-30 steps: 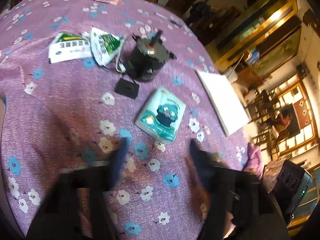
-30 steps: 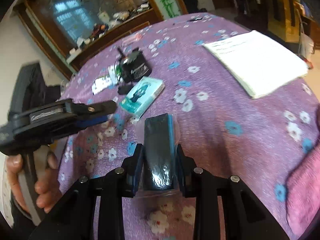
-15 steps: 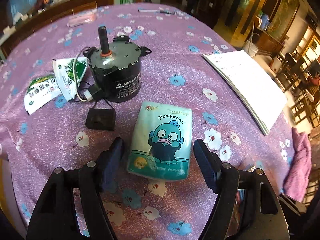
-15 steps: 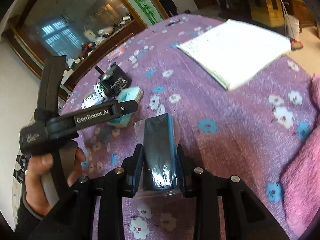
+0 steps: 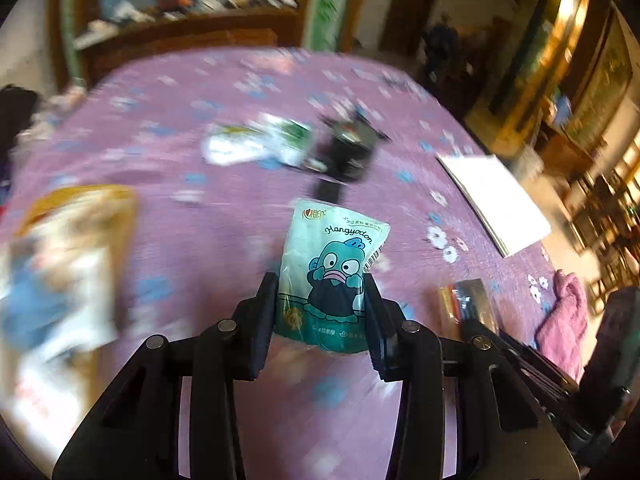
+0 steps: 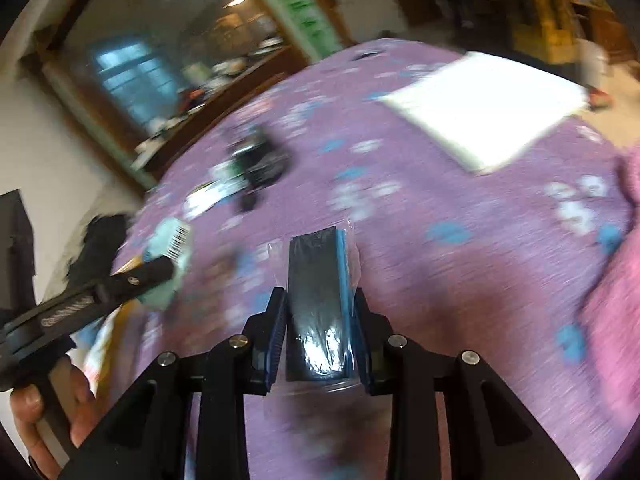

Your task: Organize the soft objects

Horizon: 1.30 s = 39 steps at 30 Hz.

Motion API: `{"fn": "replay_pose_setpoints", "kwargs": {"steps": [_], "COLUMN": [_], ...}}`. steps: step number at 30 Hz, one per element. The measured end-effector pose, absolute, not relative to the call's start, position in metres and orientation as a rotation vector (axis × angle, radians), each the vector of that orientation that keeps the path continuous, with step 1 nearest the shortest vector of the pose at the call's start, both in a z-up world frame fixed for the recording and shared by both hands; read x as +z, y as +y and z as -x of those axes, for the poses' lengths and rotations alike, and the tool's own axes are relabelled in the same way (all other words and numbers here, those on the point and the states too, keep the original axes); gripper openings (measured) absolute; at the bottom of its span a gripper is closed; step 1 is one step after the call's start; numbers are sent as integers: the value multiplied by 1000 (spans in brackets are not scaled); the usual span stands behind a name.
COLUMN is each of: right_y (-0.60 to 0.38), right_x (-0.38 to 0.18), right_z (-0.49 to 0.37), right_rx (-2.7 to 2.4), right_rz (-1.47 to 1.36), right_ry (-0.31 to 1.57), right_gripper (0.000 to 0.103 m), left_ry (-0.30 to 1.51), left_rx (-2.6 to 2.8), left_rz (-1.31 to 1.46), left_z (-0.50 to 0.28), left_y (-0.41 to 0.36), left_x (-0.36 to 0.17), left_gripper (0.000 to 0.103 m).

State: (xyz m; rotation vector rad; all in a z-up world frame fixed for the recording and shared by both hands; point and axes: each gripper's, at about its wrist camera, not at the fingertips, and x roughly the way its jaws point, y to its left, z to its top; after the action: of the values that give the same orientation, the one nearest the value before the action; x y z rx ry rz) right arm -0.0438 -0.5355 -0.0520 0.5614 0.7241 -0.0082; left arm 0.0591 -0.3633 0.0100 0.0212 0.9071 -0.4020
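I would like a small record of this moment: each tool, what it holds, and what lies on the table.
left tool: shut on tissue pack, lifted off the table
right tool: shut on black sponge in clear wrap
table cover: purple cloth with flowers
on the table: black motor, white notebook, green-white packets, pink cloth
image: blurred by motion

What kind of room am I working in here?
Probably a lived-in home dining or living room: a table under a purple floral tablecloth, a wooden cabinet with cluttered shelves behind it, and wooden chairs off to the side.
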Motion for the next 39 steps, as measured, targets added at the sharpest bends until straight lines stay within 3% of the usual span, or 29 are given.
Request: {"fn": "replay_pose_setpoints", "kwargs": {"steps": [11, 16, 24, 26, 30, 39], "right_y": [-349, -285, -257, -257, -264, -269], "right_x": [4, -9, -24, -24, -25, -11], "right_z": [27, 0, -41, -40, -22, 9], "right_rx": [487, 498, 435, 459, 505, 474], "right_rz": [-383, -252, -219, -242, -266, -263], "right_ry": [747, 861, 886, 889, 855, 789], "right_gripper": [30, 30, 33, 33, 53, 59], "left_ry": [883, 849, 889, 903, 899, 822], "left_rx": [-219, -141, -202, -241, -246, -89], "left_rz": [272, 314, 300, 326, 283, 112], "left_z": [-10, -19, -29, -27, -12, 15], "left_y": [-141, -87, -92, -91, -97, -110], "left_x": [38, 35, 9, 4, 0, 9], "left_gripper": [39, 39, 41, 49, 62, 67]}}
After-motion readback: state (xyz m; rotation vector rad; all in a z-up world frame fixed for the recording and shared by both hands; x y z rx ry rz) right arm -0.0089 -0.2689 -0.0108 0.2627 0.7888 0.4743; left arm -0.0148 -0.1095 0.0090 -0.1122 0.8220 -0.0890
